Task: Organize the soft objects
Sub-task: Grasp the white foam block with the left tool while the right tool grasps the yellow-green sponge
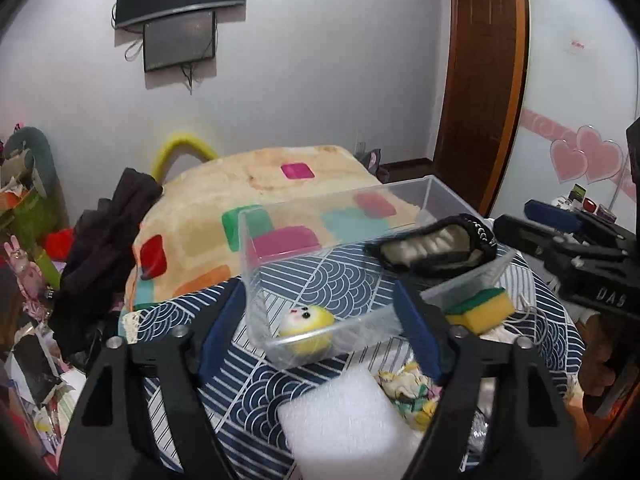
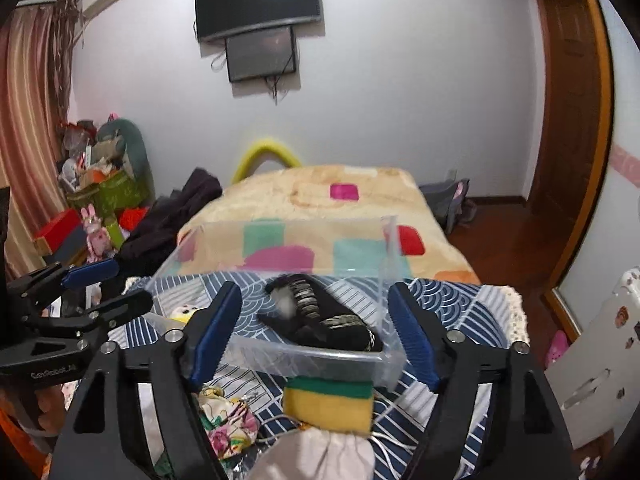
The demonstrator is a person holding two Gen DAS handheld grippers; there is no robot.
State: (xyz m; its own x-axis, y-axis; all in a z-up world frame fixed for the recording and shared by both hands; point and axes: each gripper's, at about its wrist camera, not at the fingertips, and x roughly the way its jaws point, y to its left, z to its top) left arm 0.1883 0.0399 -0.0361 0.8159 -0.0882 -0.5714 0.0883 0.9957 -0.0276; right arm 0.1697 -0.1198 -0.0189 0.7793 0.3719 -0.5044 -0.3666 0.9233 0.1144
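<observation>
A clear plastic bin (image 1: 256, 304) (image 2: 320, 354) stands on the blue patterned cloth. It holds a yellow plush toy (image 1: 307, 327) (image 2: 182, 313) at one end and a black furry slipper (image 1: 434, 249) (image 2: 326, 318) at the other. A yellow-green sponge (image 1: 482, 307) (image 2: 329, 400), a white foam block (image 1: 346, 420), a floral cloth bundle (image 1: 412, 394) (image 2: 226, 424) and a pale pouch (image 2: 320, 456) lie beside the bin. My left gripper (image 1: 320, 328) is open and empty before the bin. My right gripper (image 2: 312, 336) is open and empty above the bin's near wall.
A bed with a colourful blanket (image 1: 280, 184) (image 2: 320, 196) lies behind the bin. Dark clothes (image 1: 108, 232) lie at its left. Cluttered boxes (image 2: 100, 188) stand at the far left. A wooden door (image 2: 568, 120) is at the right.
</observation>
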